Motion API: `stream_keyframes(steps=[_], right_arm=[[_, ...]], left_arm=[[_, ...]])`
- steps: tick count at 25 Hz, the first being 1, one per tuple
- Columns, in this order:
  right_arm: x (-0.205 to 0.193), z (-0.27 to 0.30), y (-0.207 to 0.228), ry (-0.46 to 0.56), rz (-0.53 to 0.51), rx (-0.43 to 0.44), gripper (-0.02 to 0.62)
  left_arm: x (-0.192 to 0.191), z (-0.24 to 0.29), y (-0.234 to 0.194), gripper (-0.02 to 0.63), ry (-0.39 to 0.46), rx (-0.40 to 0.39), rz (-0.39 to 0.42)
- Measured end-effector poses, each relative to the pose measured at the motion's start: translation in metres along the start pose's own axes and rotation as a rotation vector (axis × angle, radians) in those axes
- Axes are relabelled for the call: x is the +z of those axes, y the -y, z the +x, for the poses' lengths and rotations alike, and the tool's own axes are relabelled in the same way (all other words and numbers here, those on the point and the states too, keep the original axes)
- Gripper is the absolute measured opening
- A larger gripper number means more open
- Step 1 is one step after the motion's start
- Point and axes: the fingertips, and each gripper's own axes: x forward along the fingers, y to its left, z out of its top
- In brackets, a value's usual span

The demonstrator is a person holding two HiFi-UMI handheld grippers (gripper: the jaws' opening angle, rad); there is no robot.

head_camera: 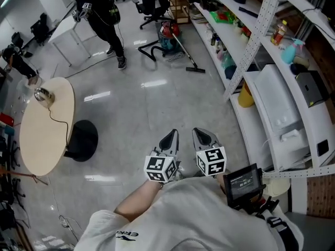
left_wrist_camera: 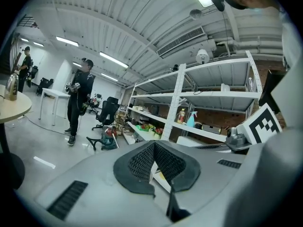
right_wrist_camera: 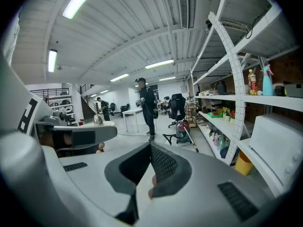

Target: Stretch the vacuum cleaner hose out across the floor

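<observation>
A red and green vacuum cleaner (head_camera: 168,34) stands far across the grey floor, near the shelving. Its black hose (head_camera: 148,50) curls on the floor to its left, and its wand ends in a floor head (head_camera: 194,69). My left gripper (head_camera: 170,138) and right gripper (head_camera: 204,136) are side by side close to my body, both shut and empty, far from the vacuum. The left gripper view shows its shut gripper (left_wrist_camera: 154,146) with the vacuum cleaner (left_wrist_camera: 108,139) small in the distance. In the right gripper view the vacuum cleaner (right_wrist_camera: 182,133) lies beyond the shut gripper (right_wrist_camera: 150,149).
White shelving (head_camera: 254,46) runs along the right, with a yellow bin (head_camera: 245,96) and a white appliance (head_camera: 280,111) under it. A round table (head_camera: 47,135) with a kettle (head_camera: 44,94) and a black stool (head_camera: 82,140) stand at left. A person (head_camera: 104,20) and office chair (head_camera: 154,4) are beyond.
</observation>
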Motion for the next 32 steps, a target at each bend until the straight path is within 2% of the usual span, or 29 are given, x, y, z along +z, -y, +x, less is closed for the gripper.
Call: stream_keyframes(steps=[5,11,17,26,32], right_arm=[[0.012,0.039,0.007,-0.004,0.002,0.003,-0.003],[0.029,0.09,0.04,-0.001,0.017,0.015,-0.003],[0.06,0.146,0.099,0.019,0.034,0.042,-0.003],[0.104,0.221,0.207,0.025,0.028,0.079,-0.003],[0.113,0.255,0.256,0.006,0.044,0.085,-0.003]], left_arm=[[0.008,0.022,-0.031,0.002,0.003,0.016,-0.005],[0.016,0.077,-0.059,0.002,-0.008,0.048,-0.005],[0.034,0.163,-0.079,0.002,-0.016,0.074,0.009],[0.066,0.303,-0.088,0.002,0.001,0.11,0.027],[0.068,0.358,-0.097,0.002,-0.02,0.14,0.04]])
